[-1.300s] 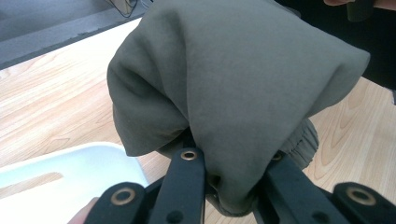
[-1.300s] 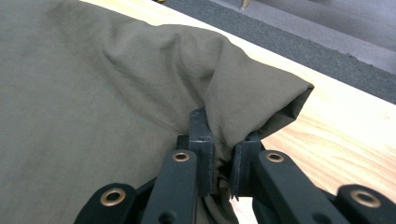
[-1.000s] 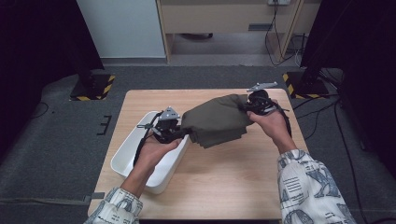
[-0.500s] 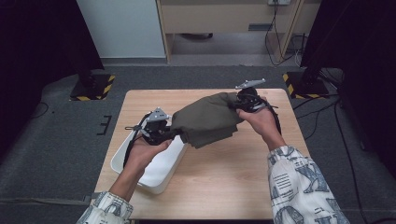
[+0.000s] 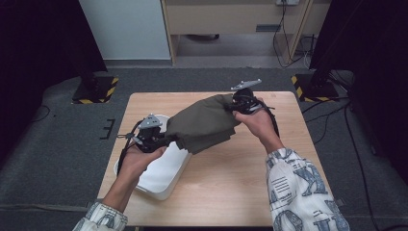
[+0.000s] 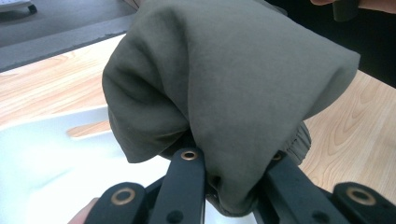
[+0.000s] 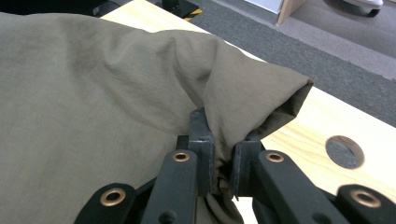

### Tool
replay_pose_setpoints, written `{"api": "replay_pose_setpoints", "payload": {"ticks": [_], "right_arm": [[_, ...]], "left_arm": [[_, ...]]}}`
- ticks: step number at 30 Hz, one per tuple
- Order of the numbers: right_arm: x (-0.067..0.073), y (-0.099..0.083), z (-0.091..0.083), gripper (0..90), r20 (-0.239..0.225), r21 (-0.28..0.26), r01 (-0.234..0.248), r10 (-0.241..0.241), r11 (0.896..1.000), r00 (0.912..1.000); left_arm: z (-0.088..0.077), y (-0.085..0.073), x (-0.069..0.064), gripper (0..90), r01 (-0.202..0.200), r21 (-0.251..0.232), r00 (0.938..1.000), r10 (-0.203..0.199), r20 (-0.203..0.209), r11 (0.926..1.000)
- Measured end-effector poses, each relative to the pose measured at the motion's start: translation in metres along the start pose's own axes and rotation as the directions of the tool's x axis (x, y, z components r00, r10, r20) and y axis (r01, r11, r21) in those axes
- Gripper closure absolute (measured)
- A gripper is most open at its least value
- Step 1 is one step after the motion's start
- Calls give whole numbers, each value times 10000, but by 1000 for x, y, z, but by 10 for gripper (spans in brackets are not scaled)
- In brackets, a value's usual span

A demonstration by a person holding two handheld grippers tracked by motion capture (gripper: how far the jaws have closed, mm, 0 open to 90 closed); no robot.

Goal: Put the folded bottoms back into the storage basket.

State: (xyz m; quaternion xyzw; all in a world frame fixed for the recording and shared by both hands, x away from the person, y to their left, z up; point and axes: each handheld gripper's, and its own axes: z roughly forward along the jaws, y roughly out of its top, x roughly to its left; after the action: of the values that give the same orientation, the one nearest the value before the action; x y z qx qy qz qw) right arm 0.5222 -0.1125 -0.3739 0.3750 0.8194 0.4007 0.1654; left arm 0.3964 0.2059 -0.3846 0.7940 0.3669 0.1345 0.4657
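Cloth (image 5: pixel 204 123) held up between two grippers.
Left gripper (image 5: pixel 161 139) and right gripper (image 5: pixel 234 107) each pinch an end, stretching it above the wooden surface (image 5: pixel 231 183) and white tub (image 5: pixel 163 175).

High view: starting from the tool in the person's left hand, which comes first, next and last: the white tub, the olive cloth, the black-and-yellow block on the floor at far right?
1. Olive cloth: pinched in the left tool, stretching right.
2. White tub: just beneath that tool, at the table's left edge.
3. Black-and-yellow block: on the floor past the table's far right corner.
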Motion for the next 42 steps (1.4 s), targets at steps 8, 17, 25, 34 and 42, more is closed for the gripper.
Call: {"api": "replay_pose_setpoints", "payload": {"ticks": [8, 17, 25, 34, 42], "right_arm": [[18, 12, 10, 822, -194, -53, 177, -178, 9998, 9997], [36, 26, 20, 822, -430, -102, 218, -222, 9997, 9988], [48, 38, 29, 822, -569, -34, 432, -433, 9991, 9974], [66, 48, 41, 823, -769, -24, 616, -616, 9981, 9951], [75, 56, 46, 822, -940, -44, 685, -686, 9976, 9932]], "left_arm": [[-19, -8, 9, 846, 171, -136, 9997, -174, -174, 9998], [-38, -10, 17, 847, 271, -211, 9989, -279, -386, 9994], [-51, -17, 26, 846, 412, -286, 9977, -427, -527, 9987], [-67, -26, 36, 847, 670, -430, 9954, -698, -656, 9968], [-79, -30, 40, 846, 794, -516, 9939, -830, -726, 9955]]}}
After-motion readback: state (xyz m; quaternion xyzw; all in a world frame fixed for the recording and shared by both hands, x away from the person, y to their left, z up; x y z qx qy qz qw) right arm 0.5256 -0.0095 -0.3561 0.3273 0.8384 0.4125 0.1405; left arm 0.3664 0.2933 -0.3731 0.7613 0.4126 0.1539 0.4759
